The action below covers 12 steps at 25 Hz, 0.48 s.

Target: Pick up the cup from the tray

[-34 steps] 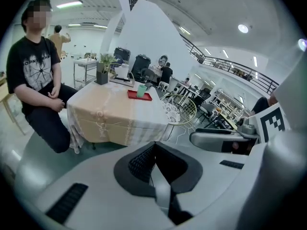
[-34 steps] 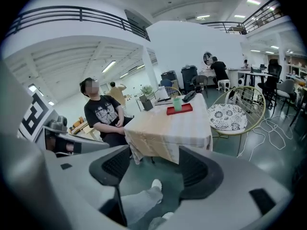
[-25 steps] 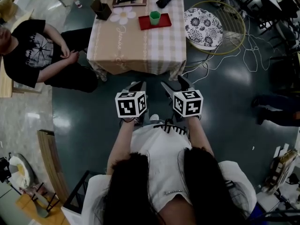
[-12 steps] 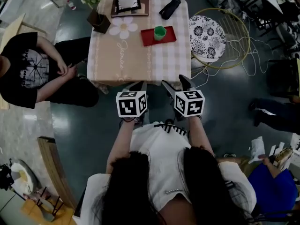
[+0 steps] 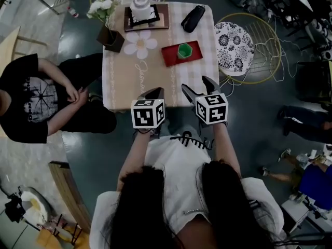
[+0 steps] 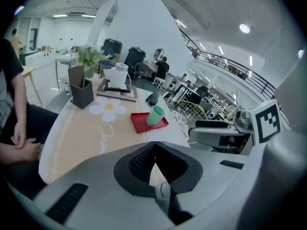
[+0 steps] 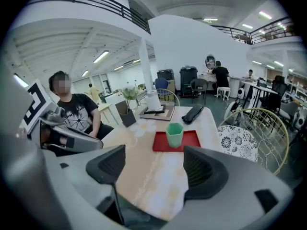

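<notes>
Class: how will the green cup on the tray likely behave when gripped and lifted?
The green cup looks plastic, so probably light and stiff. Its flat facets should aid grip. Narrower at the base, it may tip if nudged.

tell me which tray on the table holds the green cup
The red tray, the nearer one, holds the green cup. The brown tray behind it carries a white container instead.

seated person (image 5: 36, 100) gets cut off at the left edge, near edge of the table (image 5: 124, 79) is partly hidden by the left gripper (image 5: 154, 92).
</notes>
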{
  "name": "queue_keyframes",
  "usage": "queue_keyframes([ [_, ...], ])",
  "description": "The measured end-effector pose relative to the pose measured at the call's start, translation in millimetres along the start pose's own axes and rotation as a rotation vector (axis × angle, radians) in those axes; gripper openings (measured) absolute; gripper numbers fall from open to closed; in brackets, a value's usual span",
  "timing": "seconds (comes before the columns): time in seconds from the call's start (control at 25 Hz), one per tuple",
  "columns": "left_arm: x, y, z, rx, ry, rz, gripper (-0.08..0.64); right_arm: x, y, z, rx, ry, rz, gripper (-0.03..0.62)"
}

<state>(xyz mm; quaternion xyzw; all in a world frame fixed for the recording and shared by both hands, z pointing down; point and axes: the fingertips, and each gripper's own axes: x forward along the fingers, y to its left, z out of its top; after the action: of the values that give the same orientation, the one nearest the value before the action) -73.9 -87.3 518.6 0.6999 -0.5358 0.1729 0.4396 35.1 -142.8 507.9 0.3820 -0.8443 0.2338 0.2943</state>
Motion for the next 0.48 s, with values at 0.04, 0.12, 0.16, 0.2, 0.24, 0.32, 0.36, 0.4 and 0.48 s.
queue_keyframes([
  [0.04, 2.5, 3.5, 4.9, 0.008, 0.004, -0.004, 0.008, 6.1, -2.4, 6.1, 0.001, -0.005, -0.011, 0.364],
  [0.12, 7.7, 11.5, 15.5, 0.013, 0.008, -0.006, 0.008, 18.9, -6.3, 20.5, 0.006, -0.015, -0.026, 0.367],
  [0.16, 9.8, 15.0, 19.9, 0.011, 0.009, -0.007, 0.009, 25.1, -7.6, 26.8, -0.002, -0.013, -0.032, 0.367],
  [0.2, 11.8, 17.6, 23.5, 0.009, 0.012, -0.008, 0.008, 31.4, -8.8, 31.4, -0.021, -0.004, -0.036, 0.367],
  [0.24, 13.9, 19.9, 26.4, 0.010, 0.015, -0.009, 0.008, 38.1, -10.5, 34.7, -0.045, 0.010, -0.039, 0.368],
  [0.32, 18.9, 25.0, 31.5, 0.013, 0.023, -0.002, 0.008, 52.9, -16.2, 40.5, -0.089, 0.040, -0.041, 0.371],
  [0.36, 21.5, 27.9, 34.0, 0.012, 0.025, 0.004, 0.008, 61.0, -20.0, 43.8, -0.107, 0.053, -0.042, 0.373],
  [0.4, 23.6, 30.9, 36.9, 0.007, 0.026, 0.010, 0.008, 69.3, -23.8, 47.3, -0.125, 0.064, -0.043, 0.373],
  [0.48, 26.1, 35.7, 42.9, -0.004, 0.024, 0.021, 0.008, 85.7, -30.9, 53.0, -0.163, 0.087, -0.043, 0.374],
])
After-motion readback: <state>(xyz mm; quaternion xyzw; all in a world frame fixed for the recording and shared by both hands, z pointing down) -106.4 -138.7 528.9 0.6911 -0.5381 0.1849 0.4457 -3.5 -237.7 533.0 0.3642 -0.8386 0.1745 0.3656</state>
